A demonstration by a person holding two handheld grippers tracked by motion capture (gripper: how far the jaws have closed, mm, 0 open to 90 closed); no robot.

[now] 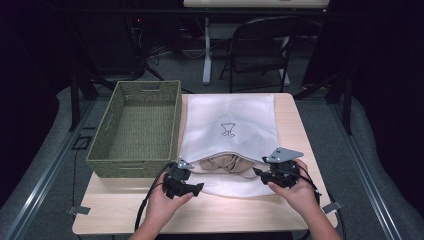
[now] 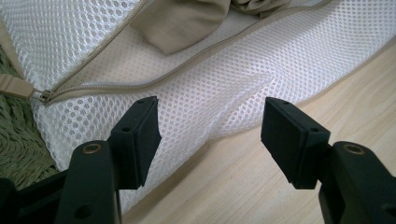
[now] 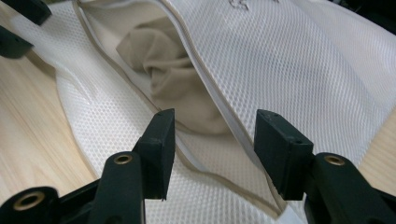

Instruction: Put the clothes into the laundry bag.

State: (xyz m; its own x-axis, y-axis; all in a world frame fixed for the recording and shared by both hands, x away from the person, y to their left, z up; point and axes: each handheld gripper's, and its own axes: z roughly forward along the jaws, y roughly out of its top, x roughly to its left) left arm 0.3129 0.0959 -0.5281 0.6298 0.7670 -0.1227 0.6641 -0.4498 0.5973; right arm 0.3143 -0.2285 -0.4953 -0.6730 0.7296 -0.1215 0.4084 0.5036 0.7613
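Tabletop mesh bag [image 1: 228,125] between grippers

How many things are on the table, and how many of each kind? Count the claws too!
Woven green basket: 1
White mesh bag: 1
Beige cloth inside the bag: 1
Claws, left claw and right claw: 2
Total: 5
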